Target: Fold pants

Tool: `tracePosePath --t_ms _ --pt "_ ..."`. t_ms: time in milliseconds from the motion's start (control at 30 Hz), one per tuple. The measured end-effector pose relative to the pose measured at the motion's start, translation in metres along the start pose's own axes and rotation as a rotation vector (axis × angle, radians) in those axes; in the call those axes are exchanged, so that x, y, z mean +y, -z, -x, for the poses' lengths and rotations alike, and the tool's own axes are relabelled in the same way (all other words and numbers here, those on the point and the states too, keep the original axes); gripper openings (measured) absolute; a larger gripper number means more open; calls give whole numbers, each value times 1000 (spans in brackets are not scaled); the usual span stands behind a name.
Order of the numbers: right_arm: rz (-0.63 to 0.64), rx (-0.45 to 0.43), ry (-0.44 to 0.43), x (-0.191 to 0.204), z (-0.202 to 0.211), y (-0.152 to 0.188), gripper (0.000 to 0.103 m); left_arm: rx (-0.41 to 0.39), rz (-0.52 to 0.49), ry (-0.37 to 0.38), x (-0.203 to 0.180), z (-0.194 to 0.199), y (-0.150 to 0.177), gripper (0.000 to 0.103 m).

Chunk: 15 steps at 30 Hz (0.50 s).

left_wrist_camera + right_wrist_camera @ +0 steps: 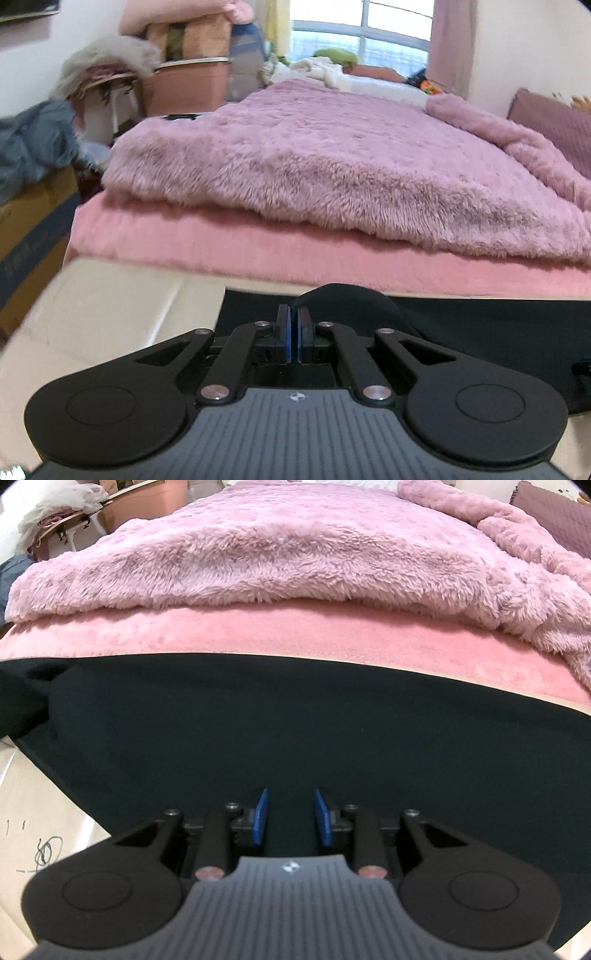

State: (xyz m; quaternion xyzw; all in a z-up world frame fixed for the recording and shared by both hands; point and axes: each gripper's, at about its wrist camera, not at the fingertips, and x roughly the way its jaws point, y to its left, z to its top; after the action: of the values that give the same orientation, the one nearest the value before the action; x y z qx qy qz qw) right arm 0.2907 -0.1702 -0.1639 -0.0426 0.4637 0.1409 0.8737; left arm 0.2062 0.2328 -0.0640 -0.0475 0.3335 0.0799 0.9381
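Observation:
The black pants [295,720] lie spread flat on a cream surface [33,805] in front of the bed. In the left wrist view the pants [461,325] stretch to the right, and a raised fold of them bulges just beyond the fingers. My left gripper [294,321] is shut, its blue pads pressed together on that edge of the pants. My right gripper [291,812] is open, its blue pads apart, low over the near part of the pants with nothing between them.
A bed with a pink sheet [258,251] and a fluffy mauve blanket [314,155] fills the far side. Cardboard boxes [26,236], a grey garment [33,144], a stool and storage bins [184,81] stand at the left. A window [362,33] is at the back.

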Motion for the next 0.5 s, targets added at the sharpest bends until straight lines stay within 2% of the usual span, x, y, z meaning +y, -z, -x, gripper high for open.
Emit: tracePosePath --t_ms 167,300,500 --pt "4 1 -12 -2 -1 -1 24 46 -51 6 17 -26 -27 2" --pt "-1 -1 -24 -5 -1 1 25 112 -78 -5 32 -54 -41 2" --pt "-10 -2 -48 -9 -2 2 25 209 -140 -56 41 -99 -43 2"
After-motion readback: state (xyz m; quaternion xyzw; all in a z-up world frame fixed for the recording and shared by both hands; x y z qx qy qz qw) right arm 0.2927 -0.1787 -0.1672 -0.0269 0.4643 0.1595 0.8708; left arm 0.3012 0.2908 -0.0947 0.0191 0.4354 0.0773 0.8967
